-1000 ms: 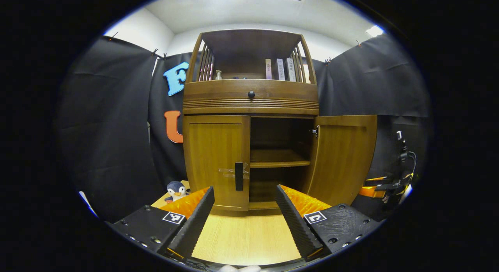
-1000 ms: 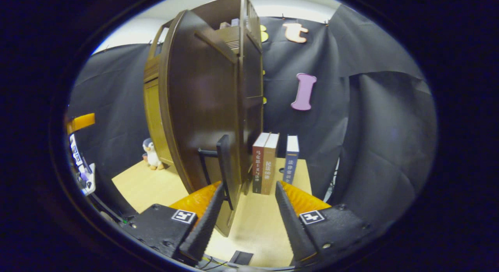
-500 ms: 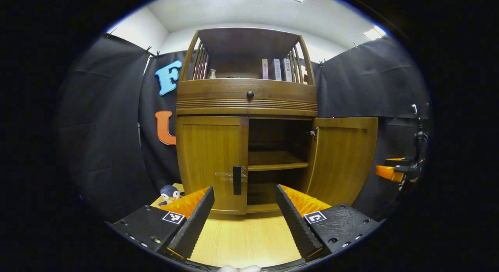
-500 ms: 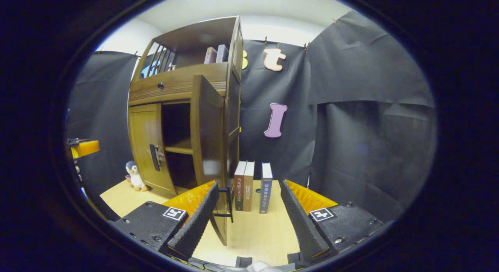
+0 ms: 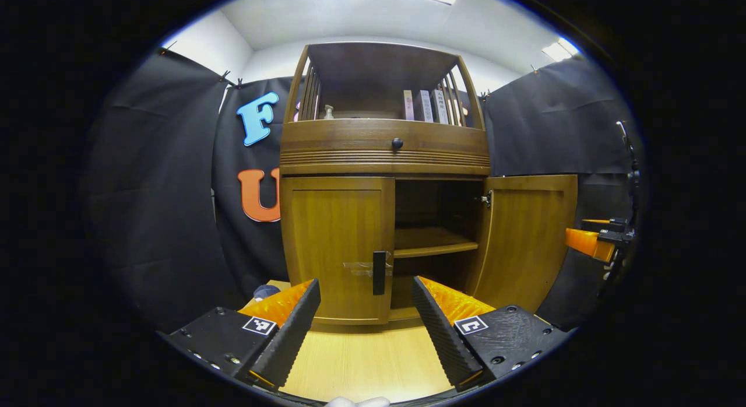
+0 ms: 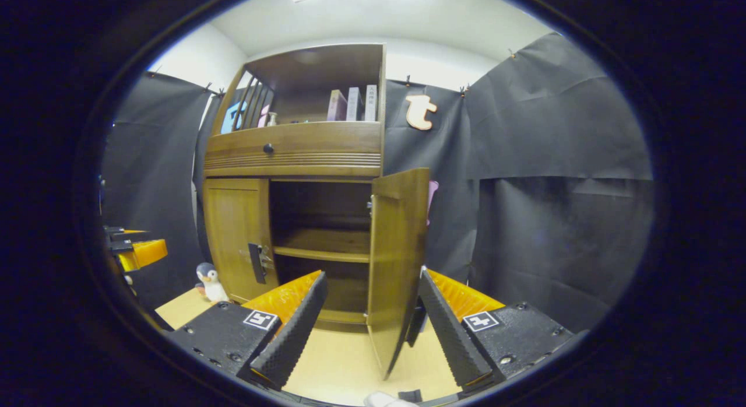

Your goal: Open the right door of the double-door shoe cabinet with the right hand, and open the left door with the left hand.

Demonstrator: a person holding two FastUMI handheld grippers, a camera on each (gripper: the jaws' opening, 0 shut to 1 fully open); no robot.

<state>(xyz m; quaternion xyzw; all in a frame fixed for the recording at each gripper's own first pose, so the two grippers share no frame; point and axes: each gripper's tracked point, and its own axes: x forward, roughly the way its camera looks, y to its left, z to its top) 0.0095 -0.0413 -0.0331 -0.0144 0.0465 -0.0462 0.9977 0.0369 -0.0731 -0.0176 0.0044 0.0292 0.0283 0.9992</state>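
Right door (image 6: 399, 261) stands open; right tool (image 6: 373, 325) gapes empty. Left tool (image 5: 366, 322), open, faces the left door's handle (image 5: 379, 272) — next, grip and pull.

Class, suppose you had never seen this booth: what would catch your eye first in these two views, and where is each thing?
The wooden shoe cabinet stands in the middle, its right door swung wide open on dark shelves while the left door is shut, a dark handle at its inner edge. Both the left gripper and the right gripper are open, holding nothing. A toy penguin stands on the floor left of the cabinet.
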